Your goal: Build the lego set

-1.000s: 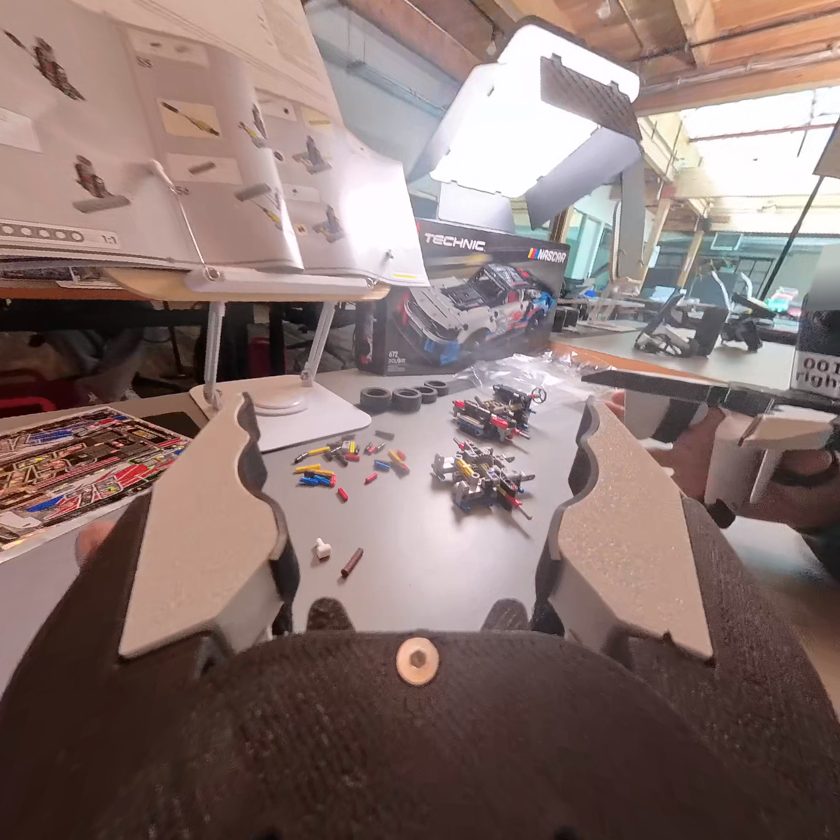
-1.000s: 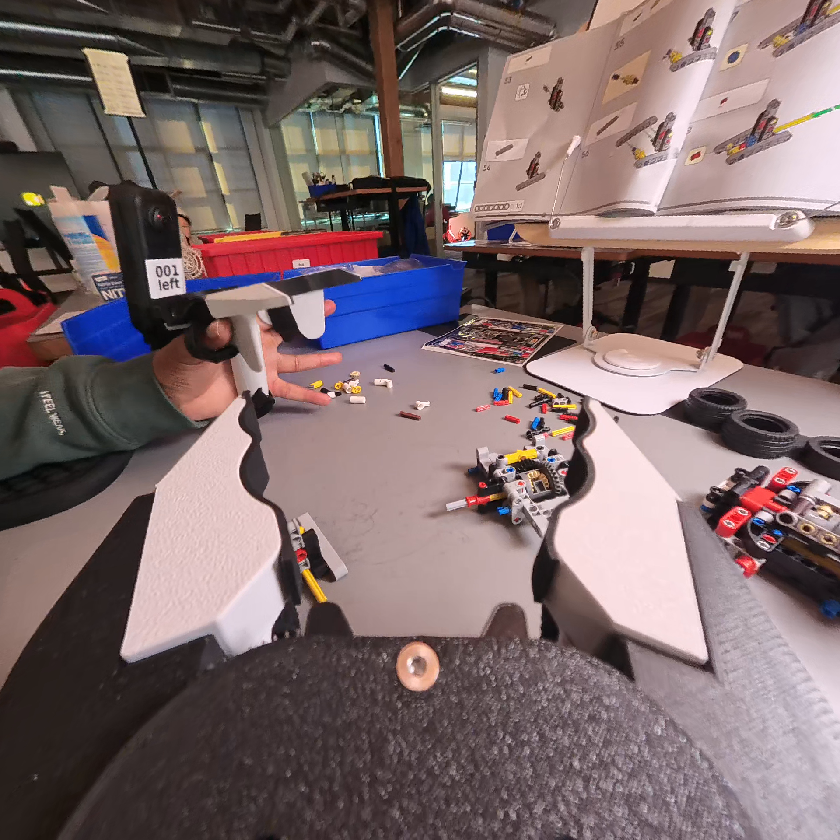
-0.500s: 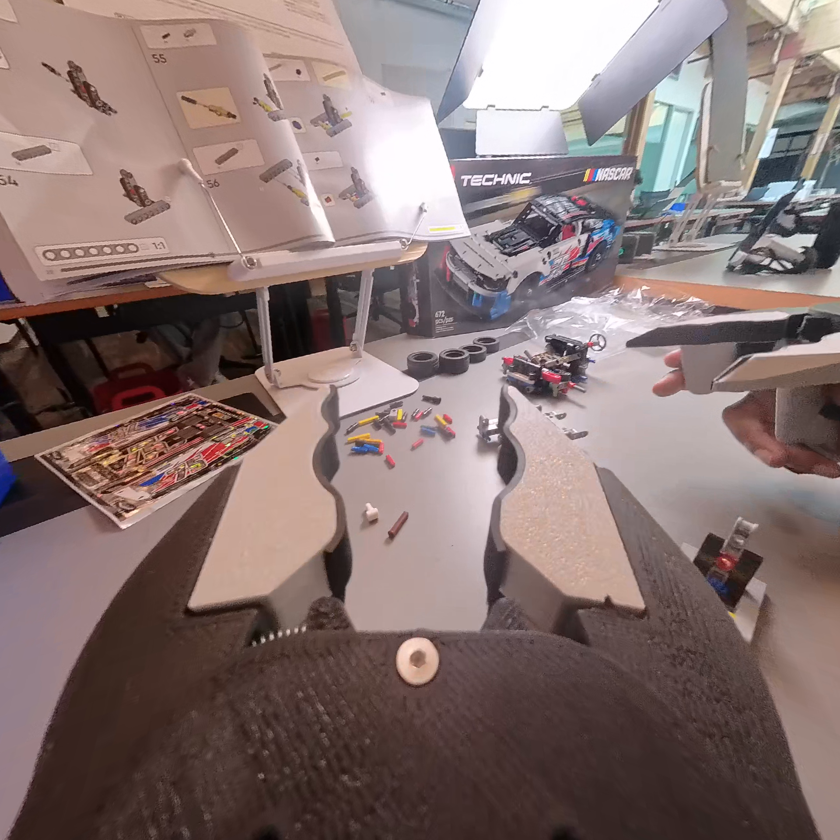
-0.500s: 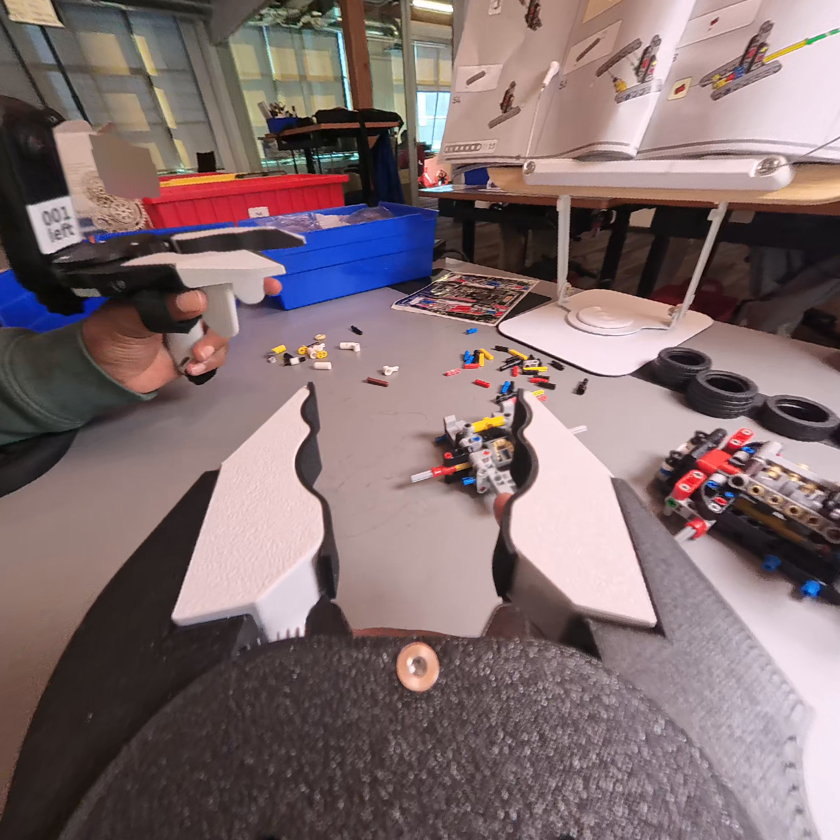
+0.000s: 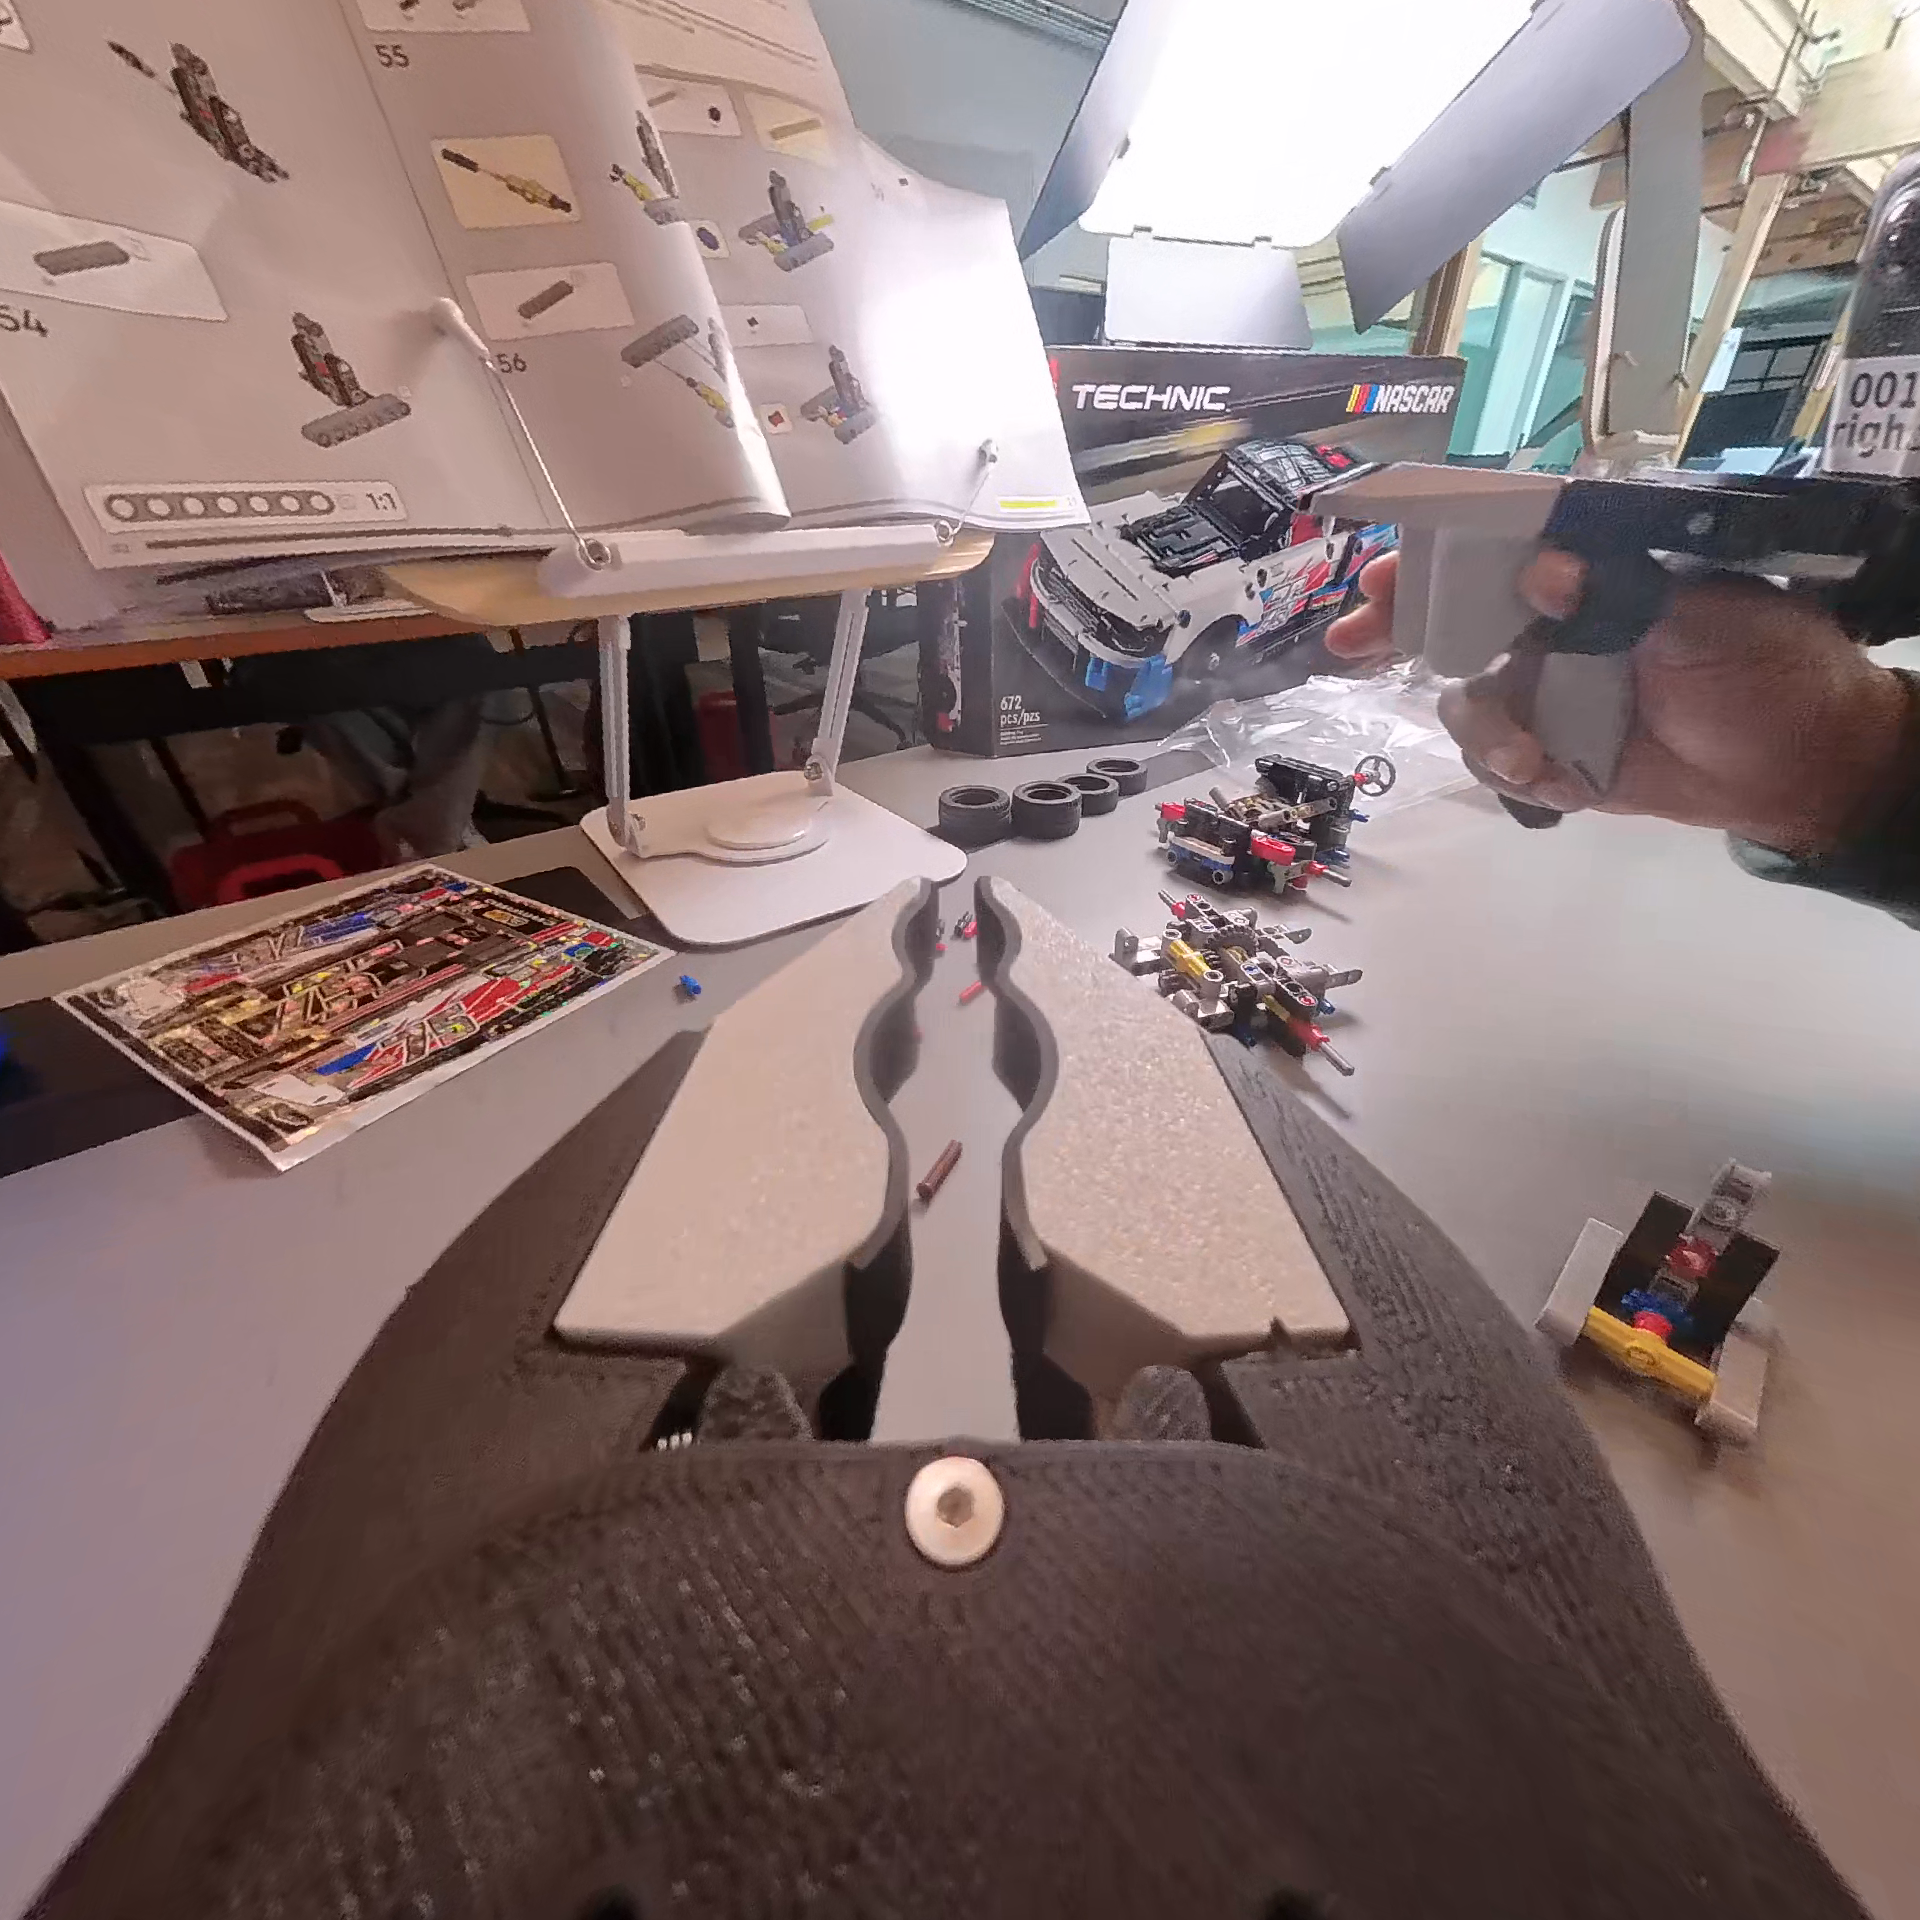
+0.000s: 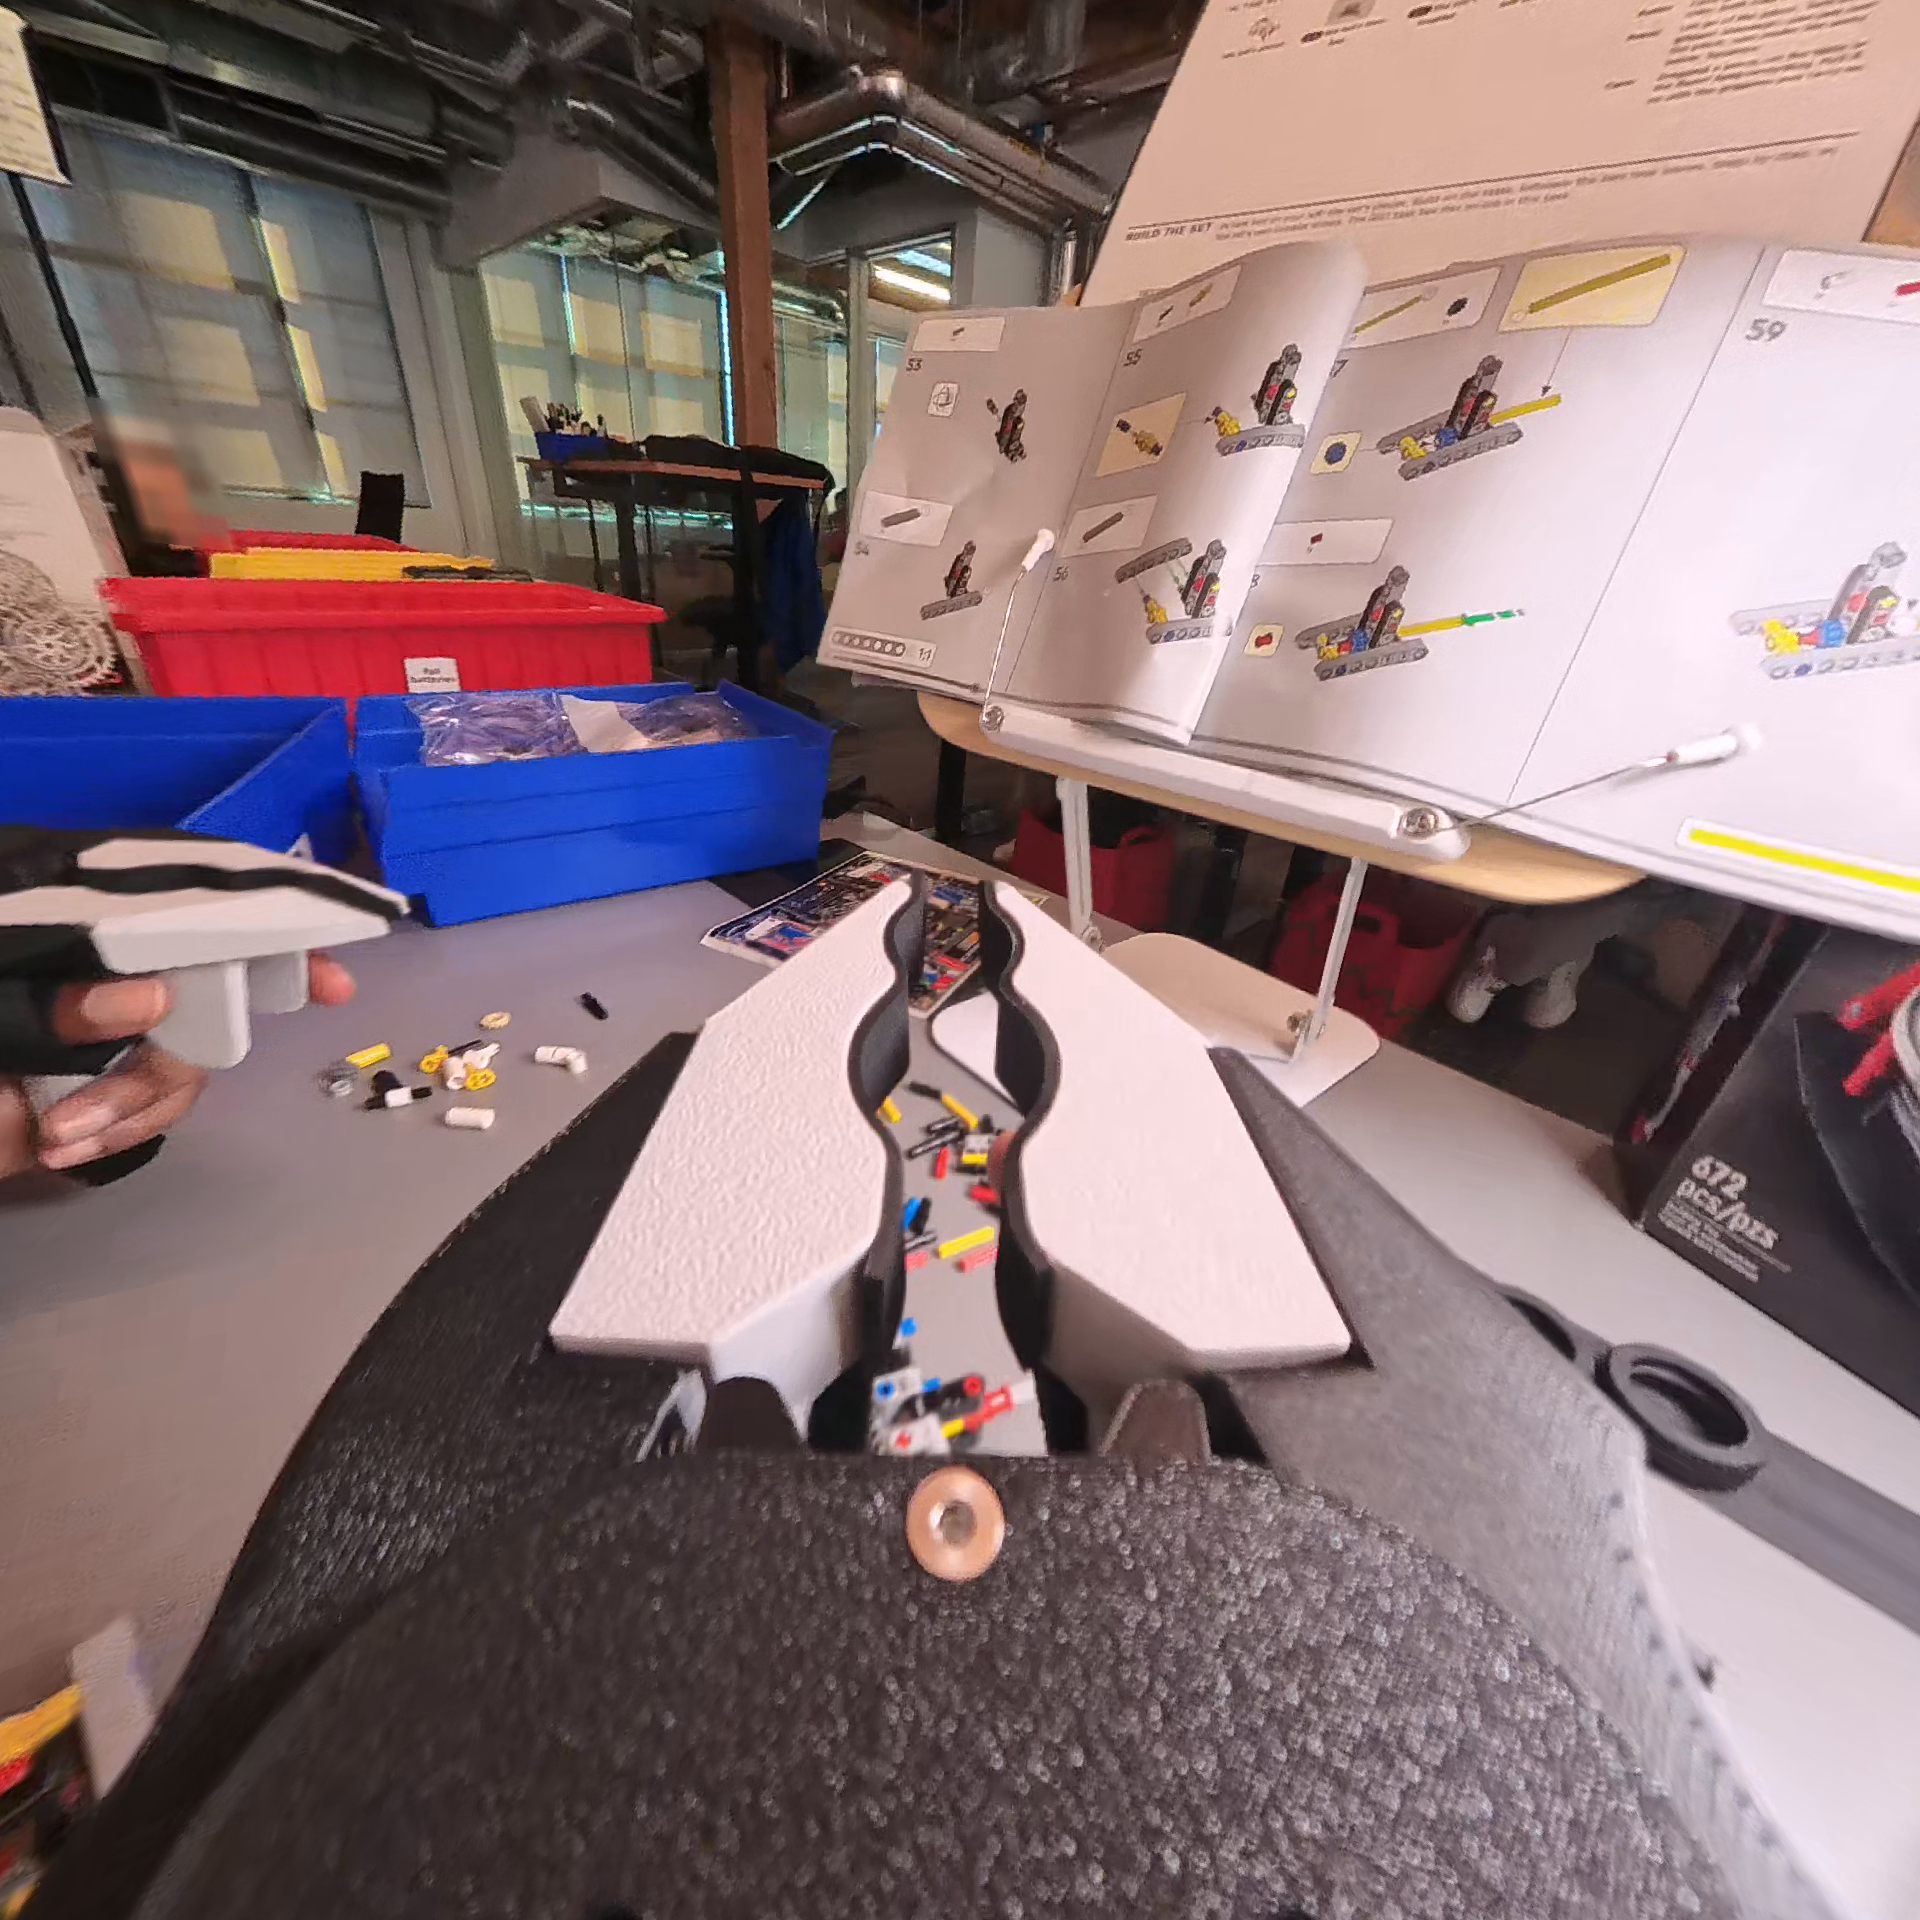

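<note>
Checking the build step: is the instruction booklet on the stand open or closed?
Open: the instruction booklet lies spread on the white stand, pages held by wire clips.

The left tool [image 5: 948, 896] fills the lower middle of its own view, its two white fingers [image 5: 790, 1122] drawn nearly together with only a narrow slit between the dark pads and nothing in it. The right tool [image 6: 951, 896] looks the same in its view, bare. Each also shows in the other's frame: the right tool at upper right, gripped by a hand [image 5: 1683, 717]; the left at middle left, in a hand [image 6: 94, 1070].
</note>
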A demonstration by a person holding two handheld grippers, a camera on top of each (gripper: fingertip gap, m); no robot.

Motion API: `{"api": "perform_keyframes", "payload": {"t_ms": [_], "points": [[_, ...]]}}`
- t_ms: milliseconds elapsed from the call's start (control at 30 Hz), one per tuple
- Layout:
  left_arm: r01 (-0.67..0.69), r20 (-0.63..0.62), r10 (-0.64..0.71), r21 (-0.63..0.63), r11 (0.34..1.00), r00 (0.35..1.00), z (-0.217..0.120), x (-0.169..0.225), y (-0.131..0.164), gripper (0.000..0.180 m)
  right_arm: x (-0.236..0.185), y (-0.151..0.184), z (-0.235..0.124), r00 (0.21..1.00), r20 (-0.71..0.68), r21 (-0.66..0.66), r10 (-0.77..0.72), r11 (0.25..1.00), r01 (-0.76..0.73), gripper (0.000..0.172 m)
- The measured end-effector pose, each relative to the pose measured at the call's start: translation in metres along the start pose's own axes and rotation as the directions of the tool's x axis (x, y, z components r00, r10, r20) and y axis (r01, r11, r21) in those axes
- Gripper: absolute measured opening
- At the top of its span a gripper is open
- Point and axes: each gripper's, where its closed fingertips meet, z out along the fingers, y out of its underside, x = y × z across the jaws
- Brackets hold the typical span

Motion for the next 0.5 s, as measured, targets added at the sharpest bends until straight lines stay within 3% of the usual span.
{"api": "perform_keyframes", "payload": {"t_ms": [133,333,500], "points": [[0.053,-0.004,-0.053,-0.012,0.999,0.999,0.000,-0.006,0.004,0.017,0.012,-0.017,0.035,0.997,0.008,0.007,-0.076,0.997,0.076,0.002],[0.032,-0.013,-0.033,-0.037,0.999,0.999,0.002,-0.005,0.009,0.015,0.050,-0.050,0.106,0.984,-0.049,0.004,-0.170,0.985,0.171,0.000],[0.012,-0.029,-0.014,-0.057,0.998,0.999,0.004,0.002,0.013,0.014,0.090,-0.057,0.159,0.977,-0.096,-0.066,-0.189,0.981,0.183,0.000]]}}
